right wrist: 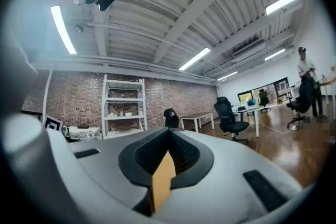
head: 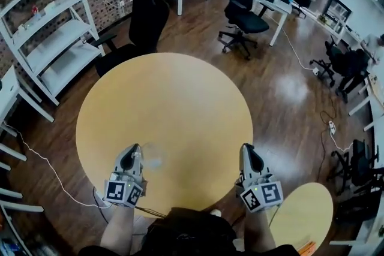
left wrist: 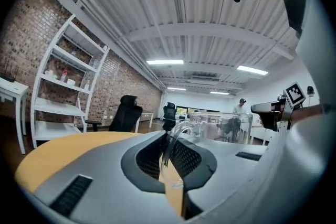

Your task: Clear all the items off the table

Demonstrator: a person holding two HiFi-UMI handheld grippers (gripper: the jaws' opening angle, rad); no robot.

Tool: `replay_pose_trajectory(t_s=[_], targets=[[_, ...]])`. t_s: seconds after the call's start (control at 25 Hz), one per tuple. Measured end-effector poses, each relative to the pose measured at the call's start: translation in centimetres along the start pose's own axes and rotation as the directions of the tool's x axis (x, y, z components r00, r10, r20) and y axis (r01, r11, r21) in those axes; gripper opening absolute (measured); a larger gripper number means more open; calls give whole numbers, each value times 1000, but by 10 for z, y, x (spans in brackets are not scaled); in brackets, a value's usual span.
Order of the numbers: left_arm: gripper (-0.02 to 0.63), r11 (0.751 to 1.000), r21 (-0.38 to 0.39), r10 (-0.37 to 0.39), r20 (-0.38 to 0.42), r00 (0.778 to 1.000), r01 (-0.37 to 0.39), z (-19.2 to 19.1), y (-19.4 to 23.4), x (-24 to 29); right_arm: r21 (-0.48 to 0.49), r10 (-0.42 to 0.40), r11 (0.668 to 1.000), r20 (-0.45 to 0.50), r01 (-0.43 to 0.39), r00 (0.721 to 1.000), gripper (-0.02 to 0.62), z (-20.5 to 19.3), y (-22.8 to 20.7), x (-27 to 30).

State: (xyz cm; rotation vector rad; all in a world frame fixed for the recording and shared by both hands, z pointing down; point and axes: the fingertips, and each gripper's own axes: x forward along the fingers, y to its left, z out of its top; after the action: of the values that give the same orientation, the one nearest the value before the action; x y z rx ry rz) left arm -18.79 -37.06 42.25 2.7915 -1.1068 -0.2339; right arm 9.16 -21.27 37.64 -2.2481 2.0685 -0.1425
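Note:
A clear glass mug (head: 154, 157) stands on the round yellow table (head: 168, 93) near its front edge, just right of my left gripper (head: 134, 148). In the left gripper view the mug (left wrist: 220, 127) rises right beyond the gripper (left wrist: 169, 139), its handle curving down to the jaw tips. The jaws are shut, and I cannot tell whether they touch the handle. My right gripper (head: 245, 148) rests over the table's front right edge, shut and with nothing in it. Over its jaws (right wrist: 168, 136) the right gripper view holds only the room.
A black office chair (head: 147, 15) stands at the table's far side, with white shelving (head: 54, 39) at the left. A smaller round table (head: 303, 213) sits low at the right. A cable (head: 54, 174) runs over the wooden floor. A person (right wrist: 305, 78) stands far off.

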Motion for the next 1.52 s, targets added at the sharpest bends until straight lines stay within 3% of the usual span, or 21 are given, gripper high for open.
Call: replay_pose_trajectory(t_s=[0.28,0.56,0.8,0.92,1.12,1.52], targets=[[0,987,8,161,5,987,-161,-6,54,-31,6,196,981,-88,-196,977,2,-32,46,68],[0,940,68,335,-4,942,-334,-20,82,-36,-5,337,939,-190,-344,922,2,-54,57,118],[0,913,80,401,-12,916,-399,-43,116,-26,28,395,915,-272,-403,877,2,-94,70,143],[0,901,142,418,-32,908,-410,-61,127,-20,5,409,903,-312,-429,857,2,-112,75,143],[0,887,190,432,-26,901,-420,-88,154,-7,-31,421,892,-313,-452,851,2,-141,83,160],[0,893,129,442,-82,893,-431,-144,169,12,4,438,881,-386,-473,812,2,-185,92,165]])
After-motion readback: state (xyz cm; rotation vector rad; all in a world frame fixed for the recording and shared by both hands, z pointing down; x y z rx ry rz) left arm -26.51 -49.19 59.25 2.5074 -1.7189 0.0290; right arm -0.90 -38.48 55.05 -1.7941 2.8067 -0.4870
